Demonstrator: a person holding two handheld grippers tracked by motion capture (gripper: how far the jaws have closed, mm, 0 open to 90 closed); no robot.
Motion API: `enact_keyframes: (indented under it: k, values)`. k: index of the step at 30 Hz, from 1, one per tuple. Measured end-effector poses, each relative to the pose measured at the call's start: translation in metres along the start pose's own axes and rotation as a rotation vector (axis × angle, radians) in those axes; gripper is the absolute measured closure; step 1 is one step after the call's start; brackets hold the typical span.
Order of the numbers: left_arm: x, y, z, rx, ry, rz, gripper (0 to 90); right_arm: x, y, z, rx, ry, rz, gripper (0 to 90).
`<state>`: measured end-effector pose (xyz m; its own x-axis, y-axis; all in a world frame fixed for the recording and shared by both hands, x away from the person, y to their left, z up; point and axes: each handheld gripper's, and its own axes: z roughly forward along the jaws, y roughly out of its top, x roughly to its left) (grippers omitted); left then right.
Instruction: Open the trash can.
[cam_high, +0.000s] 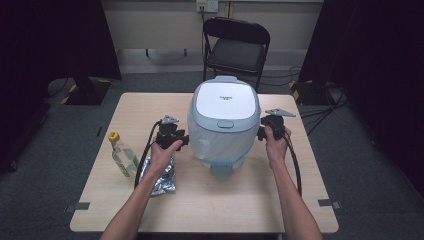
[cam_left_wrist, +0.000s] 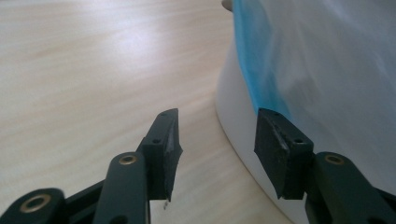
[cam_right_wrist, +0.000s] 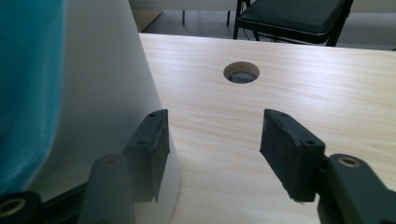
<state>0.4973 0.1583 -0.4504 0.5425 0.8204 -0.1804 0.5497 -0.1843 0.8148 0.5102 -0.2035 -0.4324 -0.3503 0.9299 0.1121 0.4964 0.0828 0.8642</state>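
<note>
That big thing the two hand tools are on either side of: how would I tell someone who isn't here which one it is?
Start at the pale wooden table; in its middle stands a bulky rounded white and pale blue bin with a flat white lid. A thin plastic bag hangs around its body, and the left gripper and right gripper flank it. Its neighbours, a yellow-capped clear bottle and a crumpled silver foil pack, are far smaller.

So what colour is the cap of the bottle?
Yellow; the bottle cap shows best in the high view.
</note>
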Motion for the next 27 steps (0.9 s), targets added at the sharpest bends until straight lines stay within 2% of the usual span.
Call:
enact_keyframes:
  k: [1, 2, 4, 5, 6, 7, 8, 9, 10, 11, 12, 13, 14, 16, 17, 21, 23, 27]
  values:
    - [0.0, 0.003, 0.002, -0.006, 0.001, -0.016, 50.2, -0.001, 0.0, 0.0, 0.0, 0.002, 0.003, 38.4]
    - [-0.001, 0.007, 0.004, 0.003, 0.017, 0.006, 49.8, -0.001, 0.0, 0.001, 0.0, 0.006, 0.008, 38.5]
    - [-0.001, 0.01, 0.006, -0.026, 0.036, 0.009, 48.9, -0.002, -0.001, 0.001, -0.001, 0.017, 0.009, 40.4]
    - [-0.002, 0.014, 0.01, -0.014, 0.016, 0.015, 48.9, -0.002, 0.0, 0.001, -0.002, 0.025, 0.004, 43.0]
    - [-0.002, 0.014, 0.01, -0.014, 0.016, 0.015, 48.9, -0.002, 0.0, 0.001, -0.002, 0.025, 0.004, 43.0]
    - [-0.008, 0.017, 0.013, 0.004, 0.021, 0.045, 53.6, -0.001, 0.0, 0.001, -0.002, 0.042, 0.003, 48.0]
    - [-0.008, 0.017, 0.013, 0.004, 0.021, 0.045, 60.9, -0.001, 0.0, 0.001, -0.002, 0.042, 0.003, 48.0]
    - [-0.012, 0.018, 0.013, -0.001, 0.031, 0.054, 60.9, -0.001, 0.0, 0.001, -0.002, 0.048, 0.0, 51.0]
    - [-0.012, 0.018, 0.012, -0.003, 0.029, 0.043, 63.0, 0.0, 0.0, 0.001, -0.002, 0.055, -0.008, 54.0]
    - [-0.015, 0.016, 0.012, -0.018, 0.021, 0.033, 68.3, 0.002, 0.0, 0.0, -0.001, 0.065, -0.014, 60.1]
    - [-0.015, 0.016, 0.012, -0.018, 0.021, 0.033, 71.4, 0.002, 0.0, 0.0, -0.001, 0.065, -0.014, 60.1]
    - [-0.019, 0.016, 0.011, -0.021, 0.037, 0.059, 71.4, 0.002, 0.0, 0.0, -0.001, 0.073, -0.014, 62.2]
    - [-0.02, 0.015, 0.011, -0.023, 0.03, 0.06, 75.0, 0.002, 0.0, 0.0, 0.001, 0.083, -0.005, 64.3]
    - [-0.017, 0.014, 0.01, -0.026, -0.001, 0.041, 75.6, 0.002, -0.001, -0.001, -0.001, 0.097, 0.0, 67.1]
    - [-0.019, 0.012, 0.009, -0.027, -0.004, 0.058, 76.8, 0.003, -0.002, -0.003, 0.0, 0.109, -0.007, 70.3]
    - [-0.024, 0.009, 0.002, -0.015, -0.016, 0.079, 81.0, 0.008, -0.003, -0.008, 0.01, 0.111, -0.033, 74.9]
    - [-0.024, 0.006, 0.0, -0.017, -0.023, 0.074, 81.1, 0.011, -0.005, -0.012, 0.01, 0.109, -0.049, 75.6]
    - [-0.028, 0.0, -0.01, -0.006, -0.05, 0.092, 80.8, 0.015, -0.011, -0.022, 0.008, 0.118, -0.054, 75.3]
